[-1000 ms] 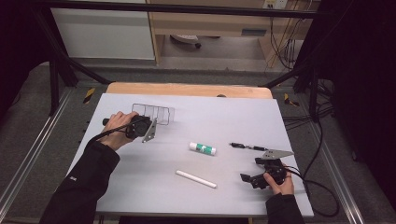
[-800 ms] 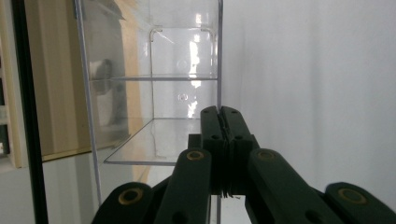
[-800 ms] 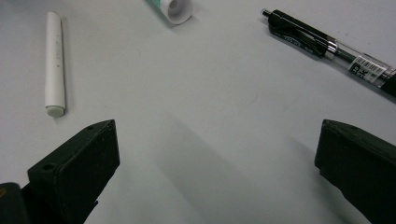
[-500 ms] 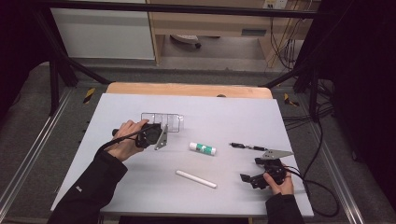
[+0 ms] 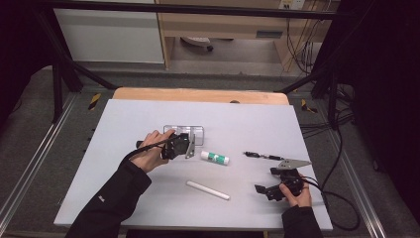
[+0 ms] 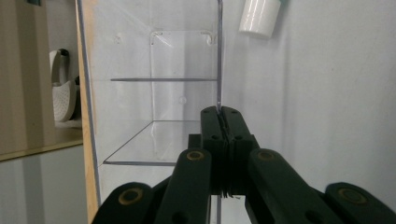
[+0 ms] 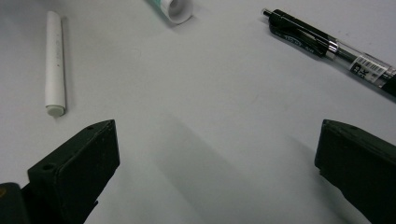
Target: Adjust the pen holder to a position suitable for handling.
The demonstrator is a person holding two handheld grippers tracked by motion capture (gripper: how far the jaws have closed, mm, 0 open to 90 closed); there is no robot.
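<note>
A clear plastic box with thin dividers lies on the white table, left of centre. My left gripper is shut on one thin wall of the box; the pads meet on that wall's edge. A glue stick with a green label lies just right of the box, its white cap beyond the wall. A white stick lies nearer the front. My right gripper rests open at the front right, jaws wide apart with bare table between them. A black pen lies beyond it.
In the right gripper view the white stick, the glue stick's end and the pen lie ahead of the jaws. A wooden strip borders the far table edge. Cables trail off at the right.
The left hand has moved right and slightly nearer, and the clear box has come along in the shut jaws, ending close to the glue stick. The right gripper has stayed still.
</note>
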